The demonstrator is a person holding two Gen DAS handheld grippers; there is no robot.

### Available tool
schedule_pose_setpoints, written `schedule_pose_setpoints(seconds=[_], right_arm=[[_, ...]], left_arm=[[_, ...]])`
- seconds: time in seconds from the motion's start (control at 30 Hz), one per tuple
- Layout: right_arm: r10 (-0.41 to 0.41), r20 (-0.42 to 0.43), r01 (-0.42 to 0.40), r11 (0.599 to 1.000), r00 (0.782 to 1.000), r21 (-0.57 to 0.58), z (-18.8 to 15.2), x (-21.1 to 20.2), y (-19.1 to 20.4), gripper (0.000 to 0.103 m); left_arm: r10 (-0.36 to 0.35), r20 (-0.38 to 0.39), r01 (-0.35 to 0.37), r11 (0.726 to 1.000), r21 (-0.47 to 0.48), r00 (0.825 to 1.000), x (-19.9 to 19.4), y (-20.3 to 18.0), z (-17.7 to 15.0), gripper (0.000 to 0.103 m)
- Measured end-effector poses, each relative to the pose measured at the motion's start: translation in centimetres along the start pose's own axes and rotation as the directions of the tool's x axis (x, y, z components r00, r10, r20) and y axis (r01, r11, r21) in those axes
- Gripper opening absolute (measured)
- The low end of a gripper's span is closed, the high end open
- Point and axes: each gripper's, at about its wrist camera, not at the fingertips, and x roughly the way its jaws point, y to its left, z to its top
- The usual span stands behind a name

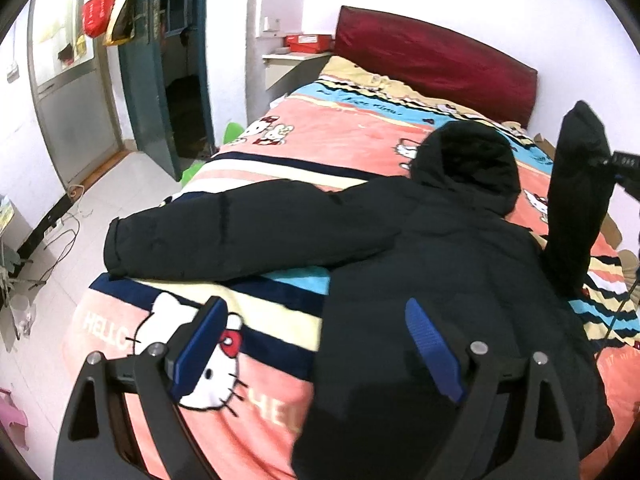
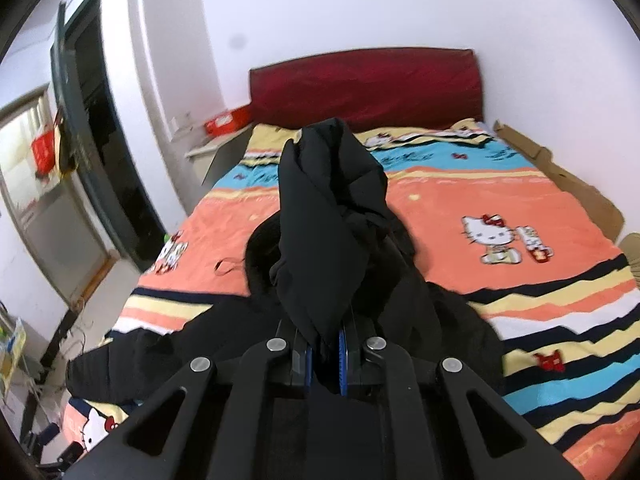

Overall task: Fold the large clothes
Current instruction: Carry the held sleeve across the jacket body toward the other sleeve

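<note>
A black hooded puffer jacket (image 1: 432,264) lies spread on the bed, hood toward the headboard, left sleeve (image 1: 240,228) stretched flat toward the bed's left edge. My left gripper (image 1: 316,344) is open and empty, hovering above the jacket's lower left hem. My right gripper (image 2: 325,350) is shut on the jacket's right sleeve (image 2: 324,216) and holds it raised above the bed; in the left wrist view the lifted sleeve (image 1: 576,196) stands upright at the right, with the right gripper's tip (image 1: 618,162) beside it.
The bed carries a striped Hello Kitty blanket (image 1: 320,140) and a dark red headboard (image 1: 436,56). A nightstand with a red box (image 1: 308,42) stands at the head. Open doors (image 1: 152,80), cables and floor clutter (image 1: 52,236) lie left of the bed. Cardboard (image 2: 560,168) lines the right side.
</note>
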Motion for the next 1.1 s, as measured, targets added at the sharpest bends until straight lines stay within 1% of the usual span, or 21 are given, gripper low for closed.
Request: schedule_pose_setpoints(seconds=[0.1, 0.13, 0.27, 0.37, 0.47, 0.57, 0.63, 0.73, 0.8, 0.83, 0.87, 0.9, 0.97, 1.1], right_arm=[[-0.001, -0.029, 0.000, 0.999, 1.000, -0.034, -1.7, 2.4, 2.9, 0.010], [-0.001, -0.047, -0.002, 0.999, 0.999, -0.047, -2.7, 3.6, 4.2, 0.010], [-0.013, -0.107, 0.004, 0.996, 0.994, -0.084, -5.8, 7.2, 6.9, 0.010], [-0.038, -0.184, 0.016, 0.992, 0.982, -0.121, -9.0, 10.2, 8.8, 0.010], [-0.068, -0.236, 0.032, 0.988, 0.969, -0.151, -11.7, 12.4, 10.1, 0.010], [-0.099, -0.282, 0.049, 0.983, 0.954, -0.178, -13.6, 14.1, 11.2, 0.011], [-0.115, -0.309, 0.054, 0.978, 0.944, -0.201, -14.5, 14.9, 11.8, 0.012], [-0.125, -0.324, 0.048, 0.971, 0.938, -0.234, -15.1, 15.1, 12.4, 0.017], [-0.103, -0.325, 0.024, 0.971, 0.940, -0.239, -15.2, 14.4, 12.5, 0.027], [-0.072, -0.324, -0.006, 0.973, 0.943, -0.232, -15.1, 13.9, 12.4, 0.053], [-0.051, -0.322, -0.025, 0.973, 0.946, -0.228, -14.9, 13.6, 12.6, 0.085], [-0.034, -0.300, -0.041, 0.970, 0.953, -0.240, -14.8, 12.7, 12.8, 0.089], [-0.011, -0.286, -0.068, 0.962, 0.958, -0.265, -14.5, 11.5, 13.3, 0.089], [0.041, -0.250, -0.108, 0.959, 0.967, -0.261, -13.5, 8.7, 13.0, 0.089]], left_arm=[[0.010, -0.003, -0.010, 1.000, -0.014, 1.000, 0.7, 1.8, -0.3, 0.091], [0.018, -0.004, -0.018, 1.000, -0.017, 1.000, 0.8, 2.3, -0.4, 0.091], [0.043, -0.018, -0.043, 0.999, -0.019, 0.999, 1.8, 4.3, -0.8, 0.091], [0.053, -0.031, -0.054, 0.998, -0.024, 0.998, 2.3, 5.5, -1.0, 0.091], [0.058, -0.041, -0.060, 0.998, -0.029, 0.997, 2.5, 6.6, -1.2, 0.091], [0.054, -0.043, -0.056, 0.997, -0.044, 0.998, 2.4, 7.4, -1.4, 0.091], [0.036, -0.042, -0.039, 0.997, -0.070, 0.998, 2.2, 7.8, -1.5, 0.091], [0.012, -0.043, -0.016, 0.994, -0.109, 0.999, 2.0, 8.2, -1.5, 0.091], [0.010, -0.035, -0.014, 0.993, -0.114, 0.999, 1.6, 7.8, -1.3, 0.091], [0.011, -0.030, -0.014, 0.994, -0.113, 0.999, 1.3, 7.6, -1.2, 0.091], [0.012, -0.023, -0.014, 0.994, -0.108, 1.000, 1.0, 7.1, -1.1, 0.091], [0.011, -0.018, -0.013, 0.994, -0.104, 1.000, 0.8, 6.8, -1.0, 0.091], [0.011, -0.004, -0.011, 0.996, -0.093, 1.000, 0.0, 5.7, -0.8, 0.091], [0.018, 0.023, -0.017, 0.998, -0.061, 1.000, -1.0, 3.2, -0.4, 0.091]])
